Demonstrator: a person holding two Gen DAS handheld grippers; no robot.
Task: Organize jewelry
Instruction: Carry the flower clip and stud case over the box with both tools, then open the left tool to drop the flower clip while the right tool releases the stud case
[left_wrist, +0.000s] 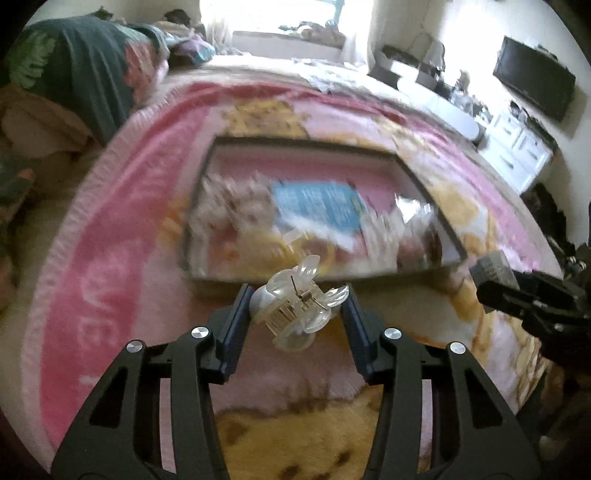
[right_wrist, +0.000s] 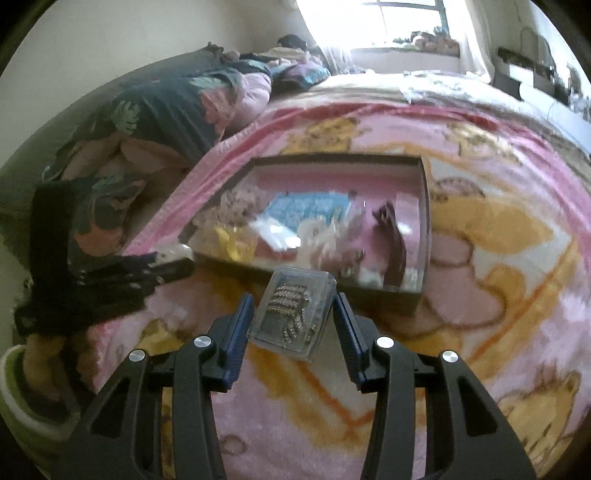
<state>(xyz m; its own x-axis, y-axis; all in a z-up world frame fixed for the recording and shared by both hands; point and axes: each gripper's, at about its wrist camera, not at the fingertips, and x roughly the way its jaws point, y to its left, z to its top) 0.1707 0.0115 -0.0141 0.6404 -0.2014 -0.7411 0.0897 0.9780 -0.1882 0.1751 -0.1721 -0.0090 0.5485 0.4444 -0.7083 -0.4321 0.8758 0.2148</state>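
Observation:
My left gripper (left_wrist: 295, 295) is shut on a clear plastic hair claw clip (left_wrist: 295, 308), held above the blanket just in front of the dark-rimmed tray (left_wrist: 306, 142). My right gripper (right_wrist: 293, 306) is shut on a clear plastic case (right_wrist: 295, 310) with rhinestone jewelry inside, also held just before the tray (right_wrist: 332, 158). The tray holds a blue card (right_wrist: 306, 206), a yellow piece (right_wrist: 231, 236), a dark brown strap (right_wrist: 395, 240) and several blurred pale items. The right gripper shows at the right edge of the left wrist view (left_wrist: 495, 273); the left gripper shows at the left of the right wrist view (right_wrist: 159, 264).
The tray lies on a pink and yellow fleece blanket (right_wrist: 498, 258) covering a bed. Dark floral pillows (right_wrist: 166, 107) are piled at the far left. A white dresser (left_wrist: 517, 147) and a black screen (left_wrist: 535, 85) stand beyond the bed's right side.

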